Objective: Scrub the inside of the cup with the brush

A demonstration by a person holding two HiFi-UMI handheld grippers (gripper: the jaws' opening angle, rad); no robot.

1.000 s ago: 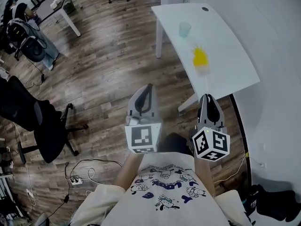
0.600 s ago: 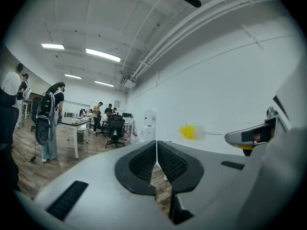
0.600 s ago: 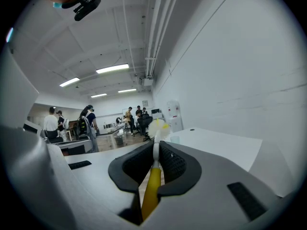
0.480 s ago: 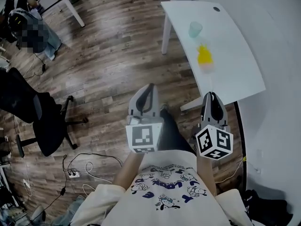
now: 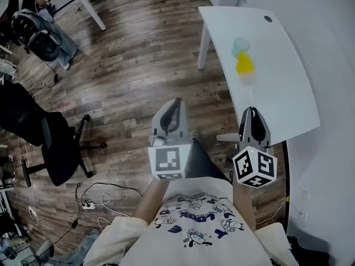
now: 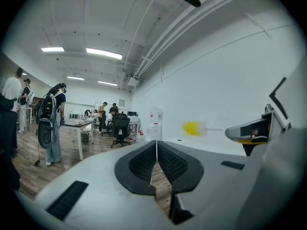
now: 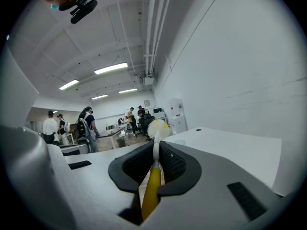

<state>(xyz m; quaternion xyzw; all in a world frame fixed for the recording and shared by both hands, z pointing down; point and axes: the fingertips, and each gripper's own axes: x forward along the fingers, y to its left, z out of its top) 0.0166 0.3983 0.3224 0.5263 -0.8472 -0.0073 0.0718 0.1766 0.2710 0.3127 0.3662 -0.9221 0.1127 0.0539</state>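
A pale translucent cup (image 5: 241, 46) stands on the white table (image 5: 288, 93) at the upper right of the head view. My right gripper (image 5: 253, 111) is shut on the brush's yellow handle (image 7: 151, 188). The brush's thin stem runs forward to a yellow and white head (image 5: 244, 65), which hovers over the table just short of the cup. In the right gripper view the brush head (image 7: 157, 128) sticks up past the jaws (image 7: 156, 145). My left gripper (image 5: 176, 101) is shut and empty, over the wooden floor left of the table. Its view shows the brush head (image 6: 191, 128) beside the right gripper (image 6: 254, 131).
A black office chair (image 5: 44, 143) stands at the left, with cables and a power strip (image 5: 89, 206) on the floor. Another desk (image 5: 91, 7) and a backpack (image 5: 39, 35) are at the far left. People and a water dispenser (image 6: 153, 123) are across the room.
Both grippers have moved forward toward the white table, which now sits nearer and further right in the head view. The brush head is closer to the cup. The jaws stayed as they were.
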